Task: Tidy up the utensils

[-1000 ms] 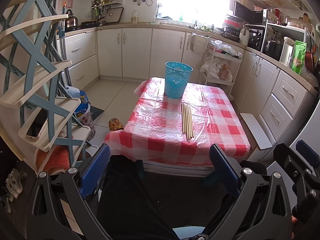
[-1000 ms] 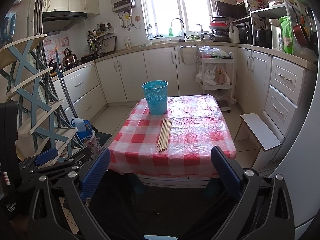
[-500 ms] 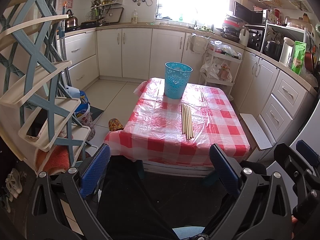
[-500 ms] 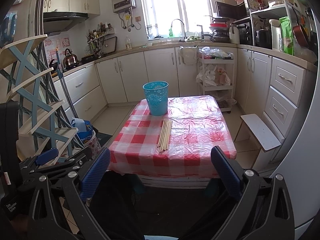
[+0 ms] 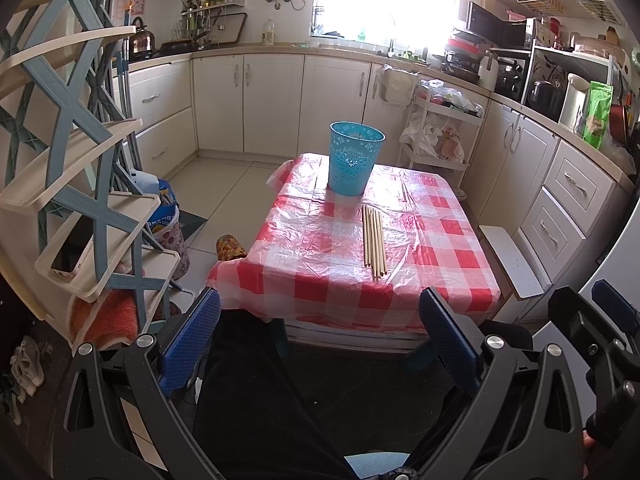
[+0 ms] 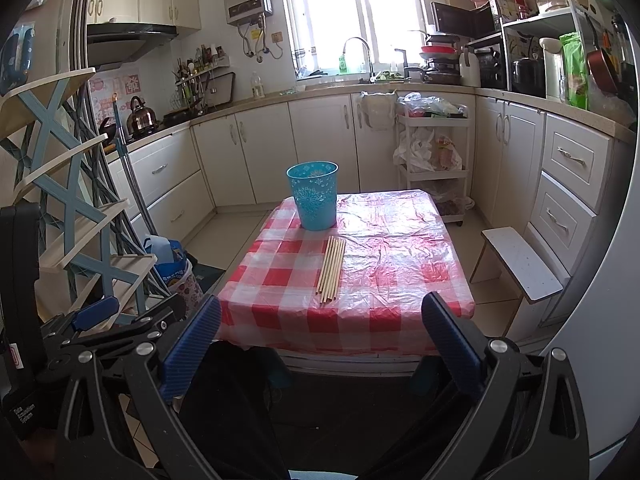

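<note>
chopsticks (image 5: 374, 242) flat on table (image 5: 440, 280) near blue bin (image 5: 354, 163) | left gripper (image 5: 318, 334) spread | right gripper (image 6: 320, 338) spread

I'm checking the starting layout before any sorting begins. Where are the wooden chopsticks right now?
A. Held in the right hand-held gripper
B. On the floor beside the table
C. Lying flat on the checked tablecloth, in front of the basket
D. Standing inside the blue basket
C: the chopsticks lie side by side on the tablecloth, apart from the blue basket behind them.

Bright window (image 6: 332, 12) over the sink, white cabinets (image 5: 272, 100) along walls, pale tiled floor (image 5: 224, 192), checked-cloth table (image 6: 400, 248)
</note>
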A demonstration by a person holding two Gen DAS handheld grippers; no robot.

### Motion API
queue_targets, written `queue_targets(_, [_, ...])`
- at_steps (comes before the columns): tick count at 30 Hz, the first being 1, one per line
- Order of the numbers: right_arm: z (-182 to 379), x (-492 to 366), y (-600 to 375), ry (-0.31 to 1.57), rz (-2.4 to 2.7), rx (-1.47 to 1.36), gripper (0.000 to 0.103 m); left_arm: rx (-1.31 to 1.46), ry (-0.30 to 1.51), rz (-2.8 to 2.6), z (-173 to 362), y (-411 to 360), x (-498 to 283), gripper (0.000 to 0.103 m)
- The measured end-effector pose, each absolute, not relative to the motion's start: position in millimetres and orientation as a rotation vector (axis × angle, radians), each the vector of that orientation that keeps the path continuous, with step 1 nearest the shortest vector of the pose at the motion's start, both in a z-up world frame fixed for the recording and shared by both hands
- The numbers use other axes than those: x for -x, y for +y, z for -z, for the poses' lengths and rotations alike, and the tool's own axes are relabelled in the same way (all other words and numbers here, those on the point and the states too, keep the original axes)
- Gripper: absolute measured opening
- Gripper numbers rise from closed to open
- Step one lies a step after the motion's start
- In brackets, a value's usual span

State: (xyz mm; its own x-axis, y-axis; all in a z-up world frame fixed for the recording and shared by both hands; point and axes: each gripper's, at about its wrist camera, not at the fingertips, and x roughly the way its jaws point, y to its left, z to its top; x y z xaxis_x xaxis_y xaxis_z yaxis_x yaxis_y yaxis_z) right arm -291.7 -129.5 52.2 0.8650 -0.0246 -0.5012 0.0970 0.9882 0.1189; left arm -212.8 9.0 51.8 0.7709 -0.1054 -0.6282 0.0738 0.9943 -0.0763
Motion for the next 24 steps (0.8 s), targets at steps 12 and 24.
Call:
queue_targets(12, [-34,252,-139,0.563,0.079,-0.101,0.096,0.014,0.761,0.193,-20,-7,176,0.089])
queue_targets(24, [33,129,-203,0.701,0.136,-0.154,0.096,0.011,0.865,0.187,42,-45,16,0.088])
